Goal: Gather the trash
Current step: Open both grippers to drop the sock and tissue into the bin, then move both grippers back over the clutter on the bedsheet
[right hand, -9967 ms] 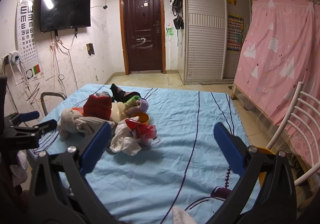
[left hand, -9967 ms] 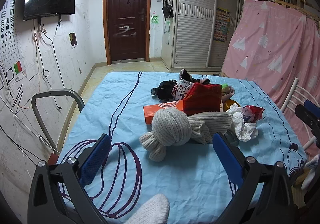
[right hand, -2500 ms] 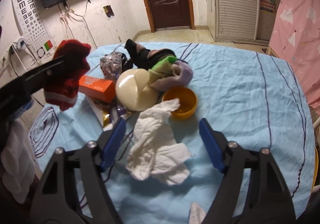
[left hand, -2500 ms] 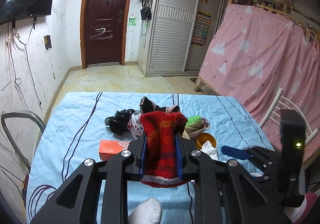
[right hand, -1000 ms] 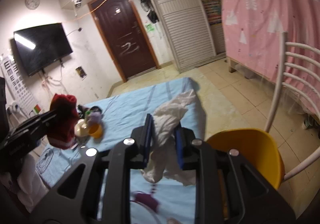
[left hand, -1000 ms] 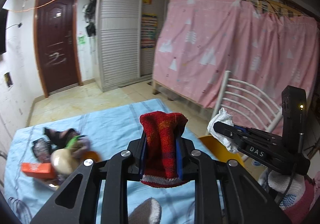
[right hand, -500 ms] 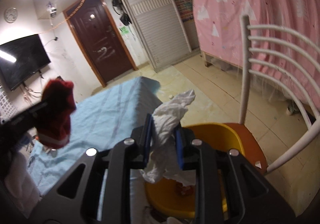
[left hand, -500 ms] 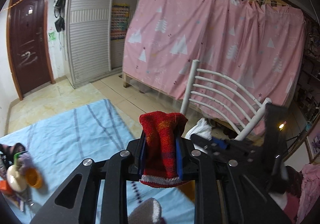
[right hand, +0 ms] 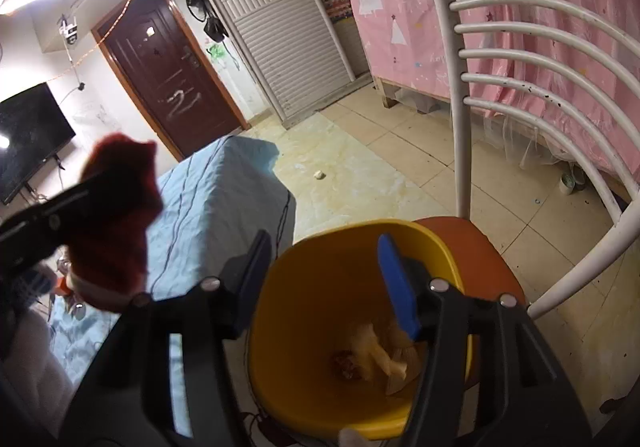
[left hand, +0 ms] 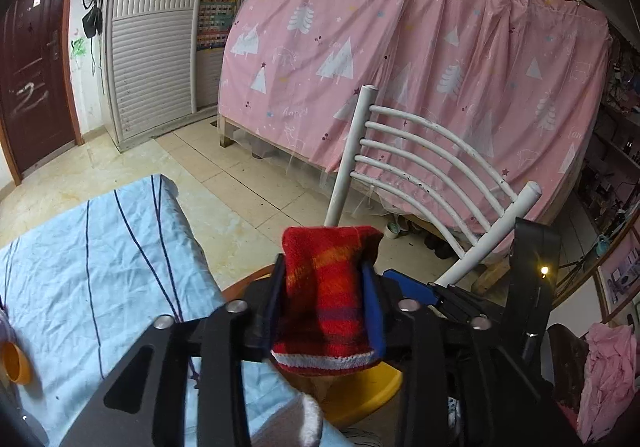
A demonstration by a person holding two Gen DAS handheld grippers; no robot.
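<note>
My left gripper (left hand: 326,301) is shut on a red knitted sock (left hand: 326,299) and holds it up in the air; the sock also shows at the left of the right wrist view (right hand: 116,215). My right gripper (right hand: 324,283) is open and empty, right above a yellow bin (right hand: 316,327) that stands on an orange chair seat (right hand: 476,247). White tissue and other scraps (right hand: 380,351) lie in the bottom of the bin. The bin's rim (left hand: 360,395) shows below the sock in the left wrist view, where the right gripper (left hand: 416,287) sits behind the sock.
A white metal chair back (right hand: 532,87) rises right of the bin. The table with a blue cloth (left hand: 92,275) is on the left, an orange bowl (left hand: 12,363) at its edge. A pink curtain (left hand: 400,67) hangs behind the chair.
My right gripper has opened and the white tissue it held has dropped into the yellow bin. Both grippers have swung further toward the chair; the left still holds the red sock.
</note>
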